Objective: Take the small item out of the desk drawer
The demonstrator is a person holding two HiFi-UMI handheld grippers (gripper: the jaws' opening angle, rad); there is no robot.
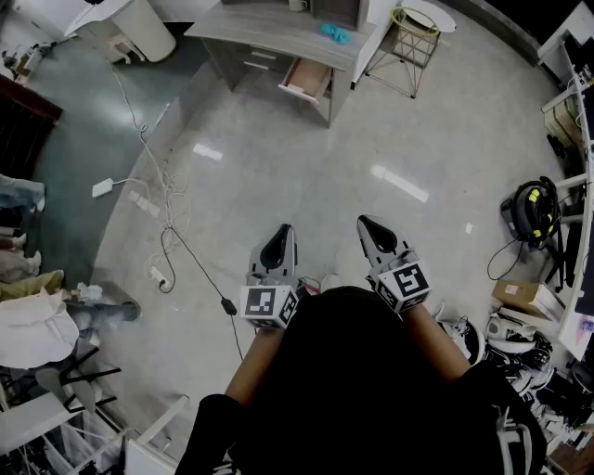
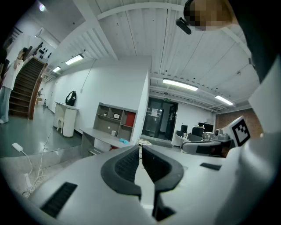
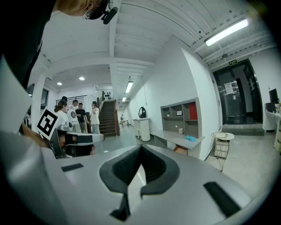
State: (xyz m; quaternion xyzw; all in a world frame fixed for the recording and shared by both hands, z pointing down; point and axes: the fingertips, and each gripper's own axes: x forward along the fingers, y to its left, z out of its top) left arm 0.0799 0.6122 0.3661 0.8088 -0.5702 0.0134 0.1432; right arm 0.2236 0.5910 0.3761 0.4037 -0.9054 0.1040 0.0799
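A grey desk (image 1: 278, 32) stands far across the room, and its pink-lined drawer (image 1: 306, 82) is pulled open; what lies inside is too small to make out. On the desktop lies a turquoise item (image 1: 336, 34). My left gripper (image 1: 281, 232) and right gripper (image 1: 364, 223) are held side by side close to my body, both shut and empty, pointing toward the desk. The left gripper view shows its gripper (image 2: 140, 147) with jaws together and the desk (image 2: 99, 136) far off. In the right gripper view the gripper (image 3: 140, 147) is likewise shut, with the desk (image 3: 175, 137) and drawer (image 3: 179, 150) beyond.
A cable with power strips (image 1: 158, 213) trails over the floor at left. A wire side table (image 1: 413, 37) stands right of the desk and a white cabinet (image 1: 139, 28) to its left. Boxes and a yellow-black device (image 1: 534, 209) crowd the right. People (image 3: 79, 116) stand near the stairs.
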